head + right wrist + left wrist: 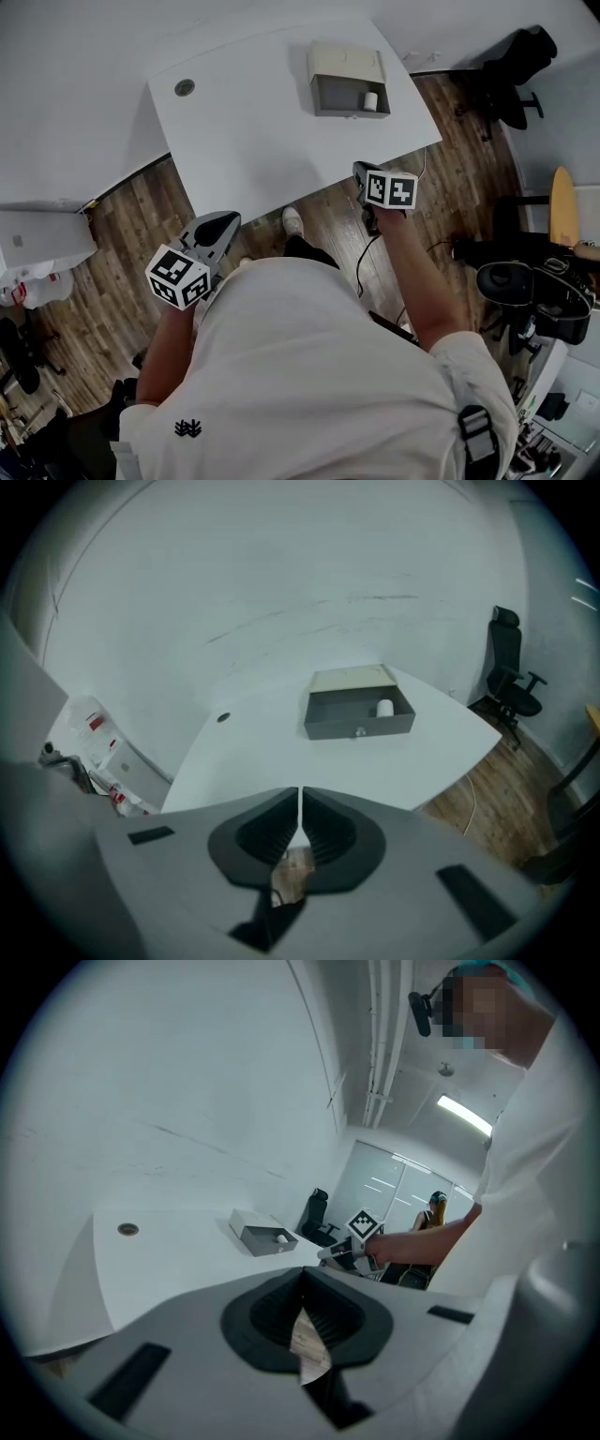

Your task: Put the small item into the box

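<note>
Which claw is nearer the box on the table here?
Right. The right claw is at the table's near edge, short of the box. The left claw is farther back and to the left, over the floor beside the person.

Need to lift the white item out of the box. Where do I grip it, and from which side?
Take the white item across its round sides, coming straight down. It seems to stand upright, and the walls of the box block a sideways approach, leaving only the top open.
</note>
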Motion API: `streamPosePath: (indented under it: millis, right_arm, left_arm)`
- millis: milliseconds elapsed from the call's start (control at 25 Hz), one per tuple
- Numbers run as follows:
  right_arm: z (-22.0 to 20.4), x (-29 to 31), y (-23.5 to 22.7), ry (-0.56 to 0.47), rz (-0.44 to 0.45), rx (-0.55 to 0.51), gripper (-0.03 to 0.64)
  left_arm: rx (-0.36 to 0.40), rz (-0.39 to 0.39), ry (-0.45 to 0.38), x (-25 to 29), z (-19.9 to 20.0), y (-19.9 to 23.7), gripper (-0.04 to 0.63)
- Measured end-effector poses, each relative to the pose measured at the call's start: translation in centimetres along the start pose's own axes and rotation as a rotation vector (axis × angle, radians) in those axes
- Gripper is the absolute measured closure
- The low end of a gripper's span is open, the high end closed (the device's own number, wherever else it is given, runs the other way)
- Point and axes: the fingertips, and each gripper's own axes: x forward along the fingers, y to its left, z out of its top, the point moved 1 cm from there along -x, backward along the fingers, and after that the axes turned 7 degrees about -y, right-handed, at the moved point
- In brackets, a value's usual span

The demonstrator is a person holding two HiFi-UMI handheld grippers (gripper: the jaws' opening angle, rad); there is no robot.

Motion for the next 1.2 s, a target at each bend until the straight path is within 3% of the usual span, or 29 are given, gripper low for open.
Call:
streamPosePath:
  millis: [200,440,800,1200]
  right_arm:
    - [-4.0,-3.1,6.1,-0.039,0.122,0.004,0.606]
    - [-7.0,-6.3,12.5,-0.090,0.255,-0.063,0.607]
    - [-8.5,-8.4,17.9,-0.124,0.335,-0.142,0.609]
    - [-7.5,-8.5,21.1,-0.149,0.378,-0.215,0.609]
  left_arm:
    - [-0.001,-0.024,0.008,-1.8,-1.3,-0.4,0.588]
    - [-0.011,-0.040,0.024,-3.7,-3.2,-1.0,0.589]
    - [0.000,-0.048,0.008,-5.3,-3.6,-1.8,0.588]
    - [0.007,-0.012,-0.024,-7.8,-3.5,-1.2,0.589]
